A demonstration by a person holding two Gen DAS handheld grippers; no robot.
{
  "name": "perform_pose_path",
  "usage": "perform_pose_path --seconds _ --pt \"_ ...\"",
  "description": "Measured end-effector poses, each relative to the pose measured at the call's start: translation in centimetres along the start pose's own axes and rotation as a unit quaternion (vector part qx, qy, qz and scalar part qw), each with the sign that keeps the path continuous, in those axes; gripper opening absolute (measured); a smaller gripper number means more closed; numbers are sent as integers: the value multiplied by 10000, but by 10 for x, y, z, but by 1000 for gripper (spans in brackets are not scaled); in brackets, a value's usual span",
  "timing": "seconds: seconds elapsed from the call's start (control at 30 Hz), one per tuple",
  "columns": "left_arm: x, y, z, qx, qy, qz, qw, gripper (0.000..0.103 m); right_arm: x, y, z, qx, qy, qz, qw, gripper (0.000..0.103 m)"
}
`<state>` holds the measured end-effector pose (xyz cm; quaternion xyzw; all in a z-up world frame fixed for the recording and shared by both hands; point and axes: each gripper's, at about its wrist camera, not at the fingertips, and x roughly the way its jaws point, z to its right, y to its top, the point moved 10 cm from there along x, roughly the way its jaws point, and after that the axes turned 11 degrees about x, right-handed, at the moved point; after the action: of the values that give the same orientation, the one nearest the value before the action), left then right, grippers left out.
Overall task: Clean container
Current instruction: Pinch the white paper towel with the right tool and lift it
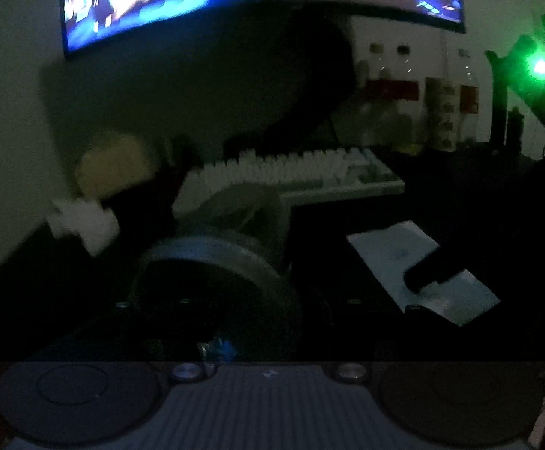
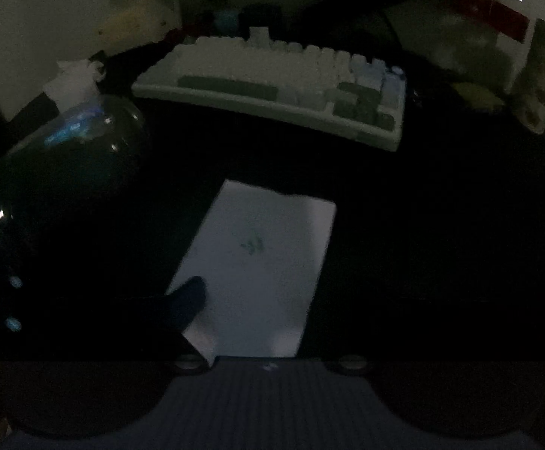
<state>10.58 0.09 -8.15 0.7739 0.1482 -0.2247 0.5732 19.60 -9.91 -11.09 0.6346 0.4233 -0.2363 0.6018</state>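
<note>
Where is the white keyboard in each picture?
Left wrist view: the white keyboard sits in the middle, just behind the round container.
Right wrist view: the keyboard lies across the upper middle, above the white rectangular pad.
Shared landmark: that white pad shows in both views, nearer the camera than the keyboard.

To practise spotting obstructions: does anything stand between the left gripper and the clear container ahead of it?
Nothing visible does. The clear container lies directly ahead of the left gripper, rim facing it. The keyboard sits behind the container, and the white sheet is off to its right. The dark hides the jaws.
</note>
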Motion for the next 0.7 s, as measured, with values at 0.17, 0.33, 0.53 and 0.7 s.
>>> perform_pose_path --seconds 0.17,0.33,0.53,0.7 --pt "10 -1 3 263 278 106 9992 35 -5 -1 -4 -139 440 226 9987 4" --pt "18 -4 9 237 106 116 9996 10 -40 -3 12 -6 650 738 9952 4" --pt "8 -4 11 33 -905 675 9936 8 -99 -3 27 -46 693 1300 9891 4" --pt "-29 -15 36 219 -2501 1133 9613 7 -137 -1 18 -128 1020 1668 9806 4"
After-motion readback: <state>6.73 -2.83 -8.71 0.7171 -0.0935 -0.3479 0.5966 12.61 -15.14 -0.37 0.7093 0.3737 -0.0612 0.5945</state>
